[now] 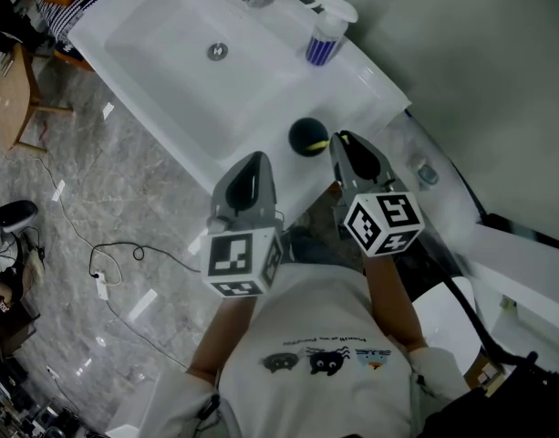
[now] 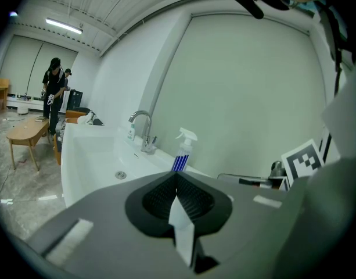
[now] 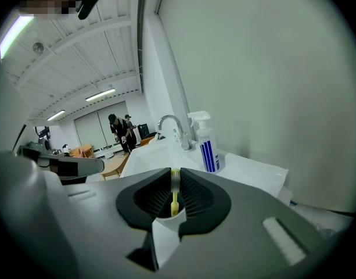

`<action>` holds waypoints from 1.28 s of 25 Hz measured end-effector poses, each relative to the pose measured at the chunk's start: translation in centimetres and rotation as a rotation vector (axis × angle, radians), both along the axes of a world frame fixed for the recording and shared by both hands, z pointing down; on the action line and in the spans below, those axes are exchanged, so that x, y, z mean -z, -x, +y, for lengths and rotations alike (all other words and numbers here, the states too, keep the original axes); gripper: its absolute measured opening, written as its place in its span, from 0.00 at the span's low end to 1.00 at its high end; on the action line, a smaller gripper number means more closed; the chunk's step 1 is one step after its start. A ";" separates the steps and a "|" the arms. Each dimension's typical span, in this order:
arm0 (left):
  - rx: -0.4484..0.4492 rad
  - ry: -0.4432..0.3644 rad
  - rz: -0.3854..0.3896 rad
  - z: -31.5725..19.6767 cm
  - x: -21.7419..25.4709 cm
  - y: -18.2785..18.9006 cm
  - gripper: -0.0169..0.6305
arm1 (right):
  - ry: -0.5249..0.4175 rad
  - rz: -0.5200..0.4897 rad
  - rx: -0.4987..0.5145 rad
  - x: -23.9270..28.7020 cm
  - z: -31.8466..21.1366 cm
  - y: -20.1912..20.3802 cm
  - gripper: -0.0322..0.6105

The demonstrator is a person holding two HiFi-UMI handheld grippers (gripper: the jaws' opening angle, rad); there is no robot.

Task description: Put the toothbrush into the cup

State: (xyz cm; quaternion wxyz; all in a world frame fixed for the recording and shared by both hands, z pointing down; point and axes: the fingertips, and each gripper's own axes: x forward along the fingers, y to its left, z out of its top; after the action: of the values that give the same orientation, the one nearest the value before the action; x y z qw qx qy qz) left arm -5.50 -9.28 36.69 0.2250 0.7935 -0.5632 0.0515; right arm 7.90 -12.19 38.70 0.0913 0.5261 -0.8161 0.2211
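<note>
We count two tools: right tool [image 1: 341, 139] pinching one yellow toothbrush [image 3: 174, 201] beside one dark cup [image 1: 306, 136], left tool [image 2: 177, 178] pressed together, empty; one spray bottle [image 1: 325, 40].

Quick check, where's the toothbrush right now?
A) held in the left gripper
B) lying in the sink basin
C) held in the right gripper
C: the right gripper has its jaws closed on the yellow toothbrush, while the left gripper is shut with nothing in it.
</note>
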 end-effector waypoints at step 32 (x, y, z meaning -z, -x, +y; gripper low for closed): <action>-0.007 -0.006 -0.008 -0.2 0.1 -0.1 0.03 | 0.037 0.004 -0.011 -1.5 0.0 -0.2 0.13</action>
State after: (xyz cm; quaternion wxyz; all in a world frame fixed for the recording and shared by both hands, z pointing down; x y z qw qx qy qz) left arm -5.37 -9.46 36.58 0.2202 0.7959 -0.5614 0.0541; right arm 8.09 -12.18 40.22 0.1014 0.5292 -0.8089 0.2354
